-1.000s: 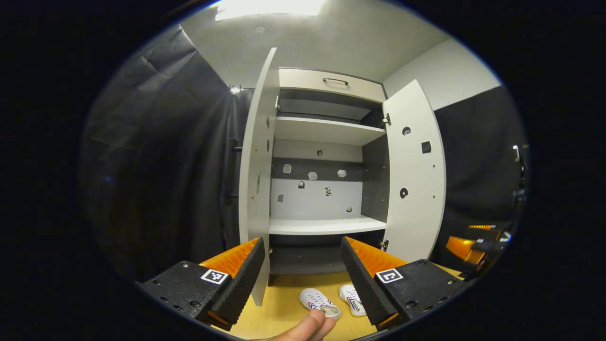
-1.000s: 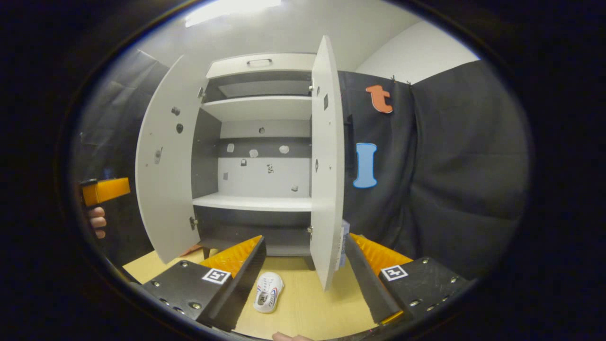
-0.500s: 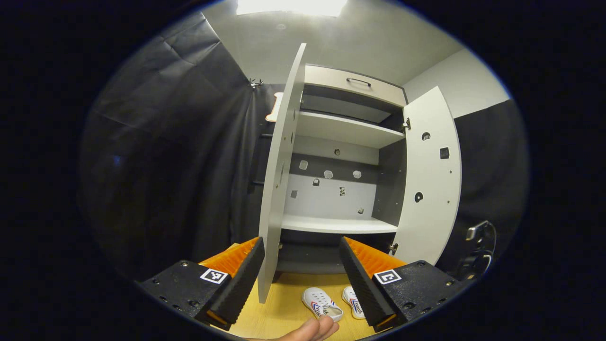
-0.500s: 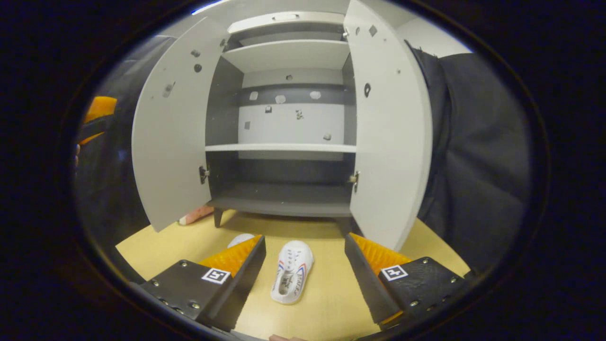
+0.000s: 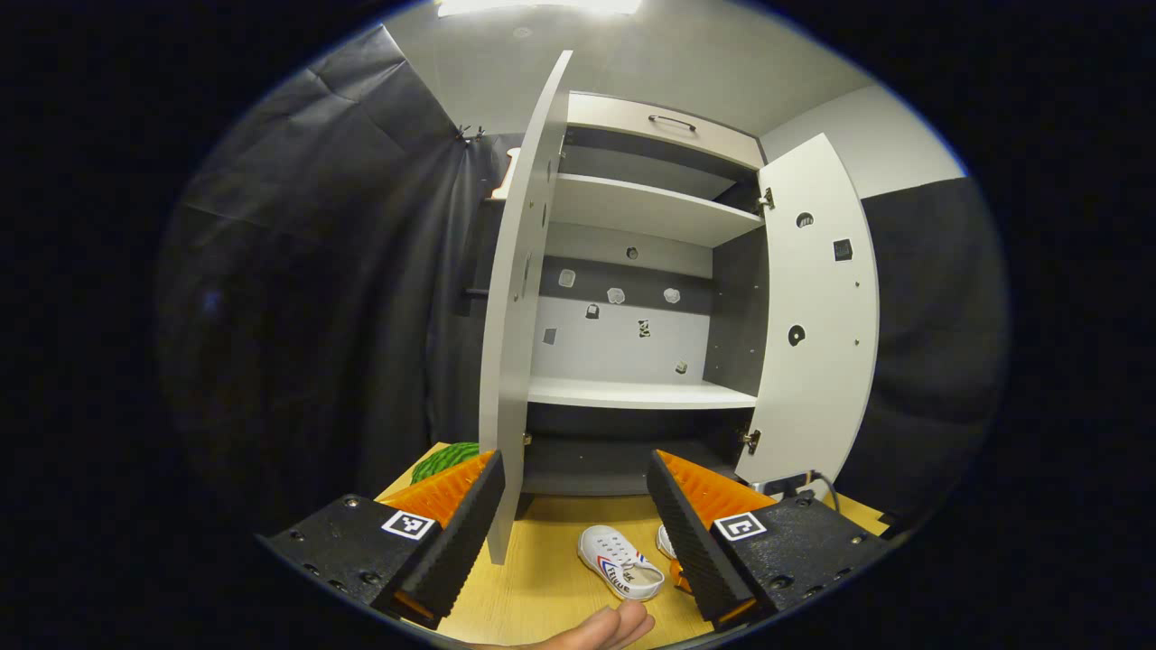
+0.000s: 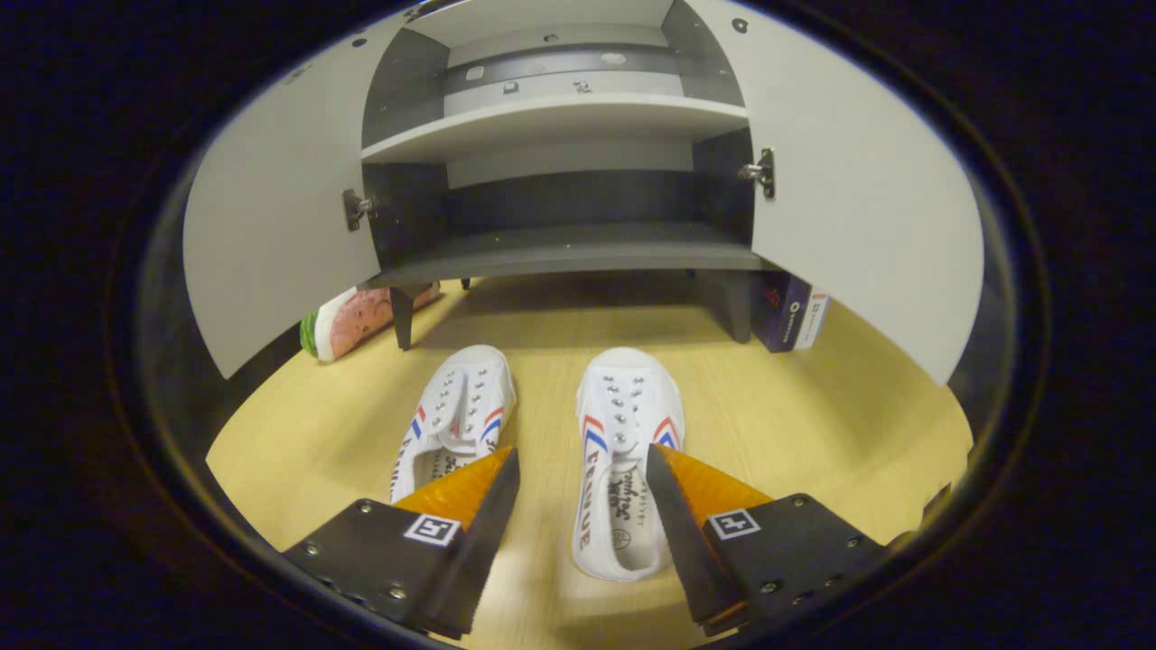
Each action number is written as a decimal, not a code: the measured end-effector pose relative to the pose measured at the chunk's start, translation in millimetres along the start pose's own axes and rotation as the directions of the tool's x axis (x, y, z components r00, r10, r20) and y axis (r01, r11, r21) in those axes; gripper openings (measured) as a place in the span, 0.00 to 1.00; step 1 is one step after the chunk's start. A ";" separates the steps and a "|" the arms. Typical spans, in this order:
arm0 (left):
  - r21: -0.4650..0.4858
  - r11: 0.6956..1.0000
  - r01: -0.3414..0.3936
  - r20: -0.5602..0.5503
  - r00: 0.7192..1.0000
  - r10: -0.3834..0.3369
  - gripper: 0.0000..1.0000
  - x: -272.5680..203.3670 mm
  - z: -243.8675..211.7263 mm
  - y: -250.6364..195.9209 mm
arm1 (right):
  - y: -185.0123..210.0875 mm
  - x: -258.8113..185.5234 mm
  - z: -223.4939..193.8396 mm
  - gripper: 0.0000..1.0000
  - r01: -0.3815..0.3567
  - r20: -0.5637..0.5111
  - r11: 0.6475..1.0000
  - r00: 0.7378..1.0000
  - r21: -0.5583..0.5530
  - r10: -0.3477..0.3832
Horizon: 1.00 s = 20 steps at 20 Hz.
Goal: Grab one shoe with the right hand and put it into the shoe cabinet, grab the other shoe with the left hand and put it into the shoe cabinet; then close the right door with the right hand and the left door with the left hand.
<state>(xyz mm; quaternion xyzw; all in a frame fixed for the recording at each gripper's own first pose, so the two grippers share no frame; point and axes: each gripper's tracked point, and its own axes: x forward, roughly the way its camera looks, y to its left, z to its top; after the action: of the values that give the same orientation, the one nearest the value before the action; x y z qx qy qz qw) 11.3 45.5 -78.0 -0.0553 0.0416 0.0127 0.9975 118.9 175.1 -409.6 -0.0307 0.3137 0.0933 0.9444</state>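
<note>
Two white shoes with red and blue stripes lie side by side on the wooden floor before the open shoe cabinet (image 6: 560, 248). In the right gripper view my right gripper (image 6: 582, 465) is open, low over the right shoe (image 6: 623, 424), whose heel lies between the fingers without touching them; the left shoe (image 6: 456, 415) is partly behind the left finger. In the left gripper view my left gripper (image 5: 571, 469) is open and held higher, facing the cabinet (image 5: 632, 393), with one shoe (image 5: 619, 564) below it and the other shoe (image 5: 666, 542) half hidden by a finger.
Both cabinet doors stand open: the left door (image 6: 271, 226), the right door (image 6: 867, 217). A watermelon-patterned object (image 6: 348, 320) lies under the cabinet's left side and a dark box (image 6: 790, 316) stands by its right leg. A fingertip (image 5: 614, 627) shows at the bottom.
My right gripper has dropped and moved forward to the shoes, tilting down, so the right shoe's heel now lies between its fingers. My left gripper shifted only slightly.
</note>
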 end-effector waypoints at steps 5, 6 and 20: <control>-0.021 1.000 0.002 0.001 1.000 -0.002 0.95 4.2 -6.6 2.4 | -3.8 22.0 -16.9 0.54 0.016 -0.064 1.000 0.998 -0.002 -0.016; -0.023 1.000 0.002 -0.006 1.000 -0.002 0.95 6.2 -9.1 2.1 | -5.8 24.7 -12.6 0.53 0.025 -0.045 0.999 0.999 -0.021 -0.026; 0.020 0.999 -0.041 -0.037 0.998 0.042 0.96 10.5 -26.3 13.3 | -15.0 5.4 -9.8 0.01 -0.151 0.068 0.969 0.988 0.197 0.140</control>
<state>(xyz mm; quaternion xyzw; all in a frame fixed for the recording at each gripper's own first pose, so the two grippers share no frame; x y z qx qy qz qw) 19.2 56.0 -106.4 -0.0448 0.0614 0.0320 0.9966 120.3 160.1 -420.7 0.0907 0.2974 0.1308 0.9414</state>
